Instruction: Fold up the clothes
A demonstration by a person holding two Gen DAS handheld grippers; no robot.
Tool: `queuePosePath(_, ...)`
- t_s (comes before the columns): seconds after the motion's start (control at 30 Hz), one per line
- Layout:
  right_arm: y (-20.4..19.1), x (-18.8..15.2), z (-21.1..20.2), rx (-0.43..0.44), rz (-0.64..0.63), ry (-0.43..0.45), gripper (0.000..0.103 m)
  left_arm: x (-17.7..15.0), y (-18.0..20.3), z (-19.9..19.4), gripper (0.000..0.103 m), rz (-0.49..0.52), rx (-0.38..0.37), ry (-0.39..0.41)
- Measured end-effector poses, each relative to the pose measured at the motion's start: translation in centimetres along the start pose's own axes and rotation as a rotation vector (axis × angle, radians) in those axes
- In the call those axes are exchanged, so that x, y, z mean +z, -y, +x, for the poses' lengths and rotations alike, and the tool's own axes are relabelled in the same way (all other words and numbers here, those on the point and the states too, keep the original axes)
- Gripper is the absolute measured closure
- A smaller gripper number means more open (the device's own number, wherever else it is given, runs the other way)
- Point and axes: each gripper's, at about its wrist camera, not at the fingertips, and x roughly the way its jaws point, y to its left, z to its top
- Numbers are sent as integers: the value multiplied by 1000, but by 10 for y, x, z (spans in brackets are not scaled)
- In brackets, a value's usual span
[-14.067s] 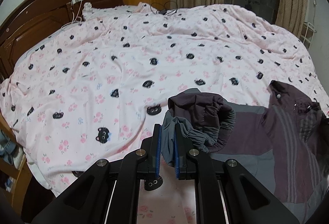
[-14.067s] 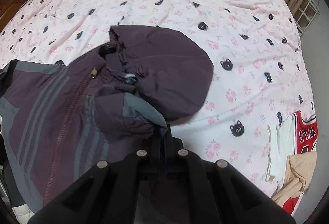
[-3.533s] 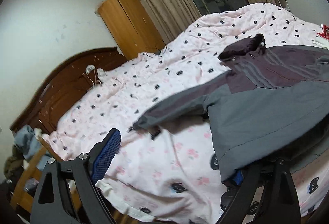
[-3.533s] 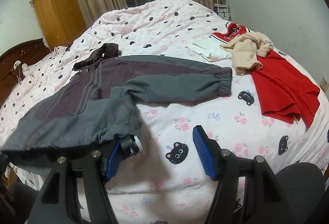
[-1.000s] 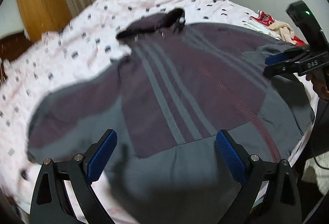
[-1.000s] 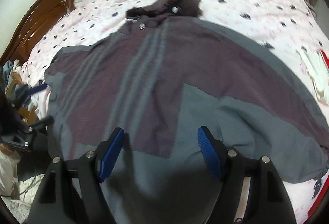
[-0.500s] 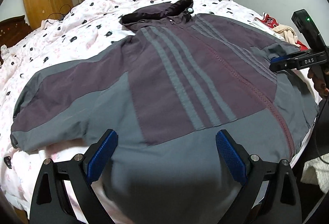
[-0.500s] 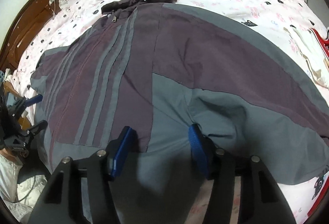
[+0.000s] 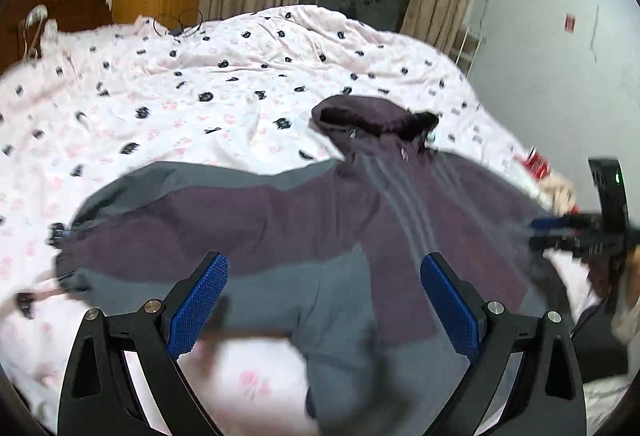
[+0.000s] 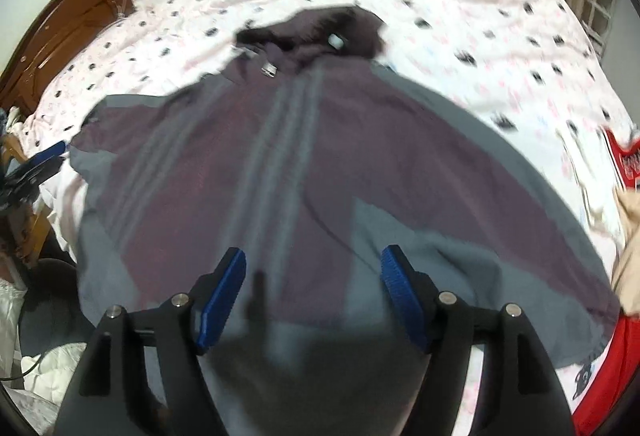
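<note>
Jacket (image 9: 320, 220), purple and grey, lies spread flat on the bed (image 9: 200, 84), its hood (image 9: 368, 118) toward the headboard (image 10: 80, 20). Left claw (image 9: 324, 300) stands wide open above the jacket's hem, holding nothing. Right claw (image 10: 312, 296) is opening above the hem, nothing gripped. Red garment (image 10: 616, 356) lies beside the jacket's sleeve.

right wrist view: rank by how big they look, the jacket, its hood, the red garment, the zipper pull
1. jacket, fills most of the frame
2. hood and red garment: unsure, since the garment is cut off at the frame edge and nearer the camera
3. zipper pull, smallest
</note>
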Motion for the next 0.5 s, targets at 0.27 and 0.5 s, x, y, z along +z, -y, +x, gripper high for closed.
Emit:
queuePosePath(0.27,-65,28,35,-5,-121,-28,28,18,-13,58,7,-48,78,-60)
queuePosePath(0.5,-79,24,75,-39,-126,-112,21,8,-60,76,7,-126,232,-115)
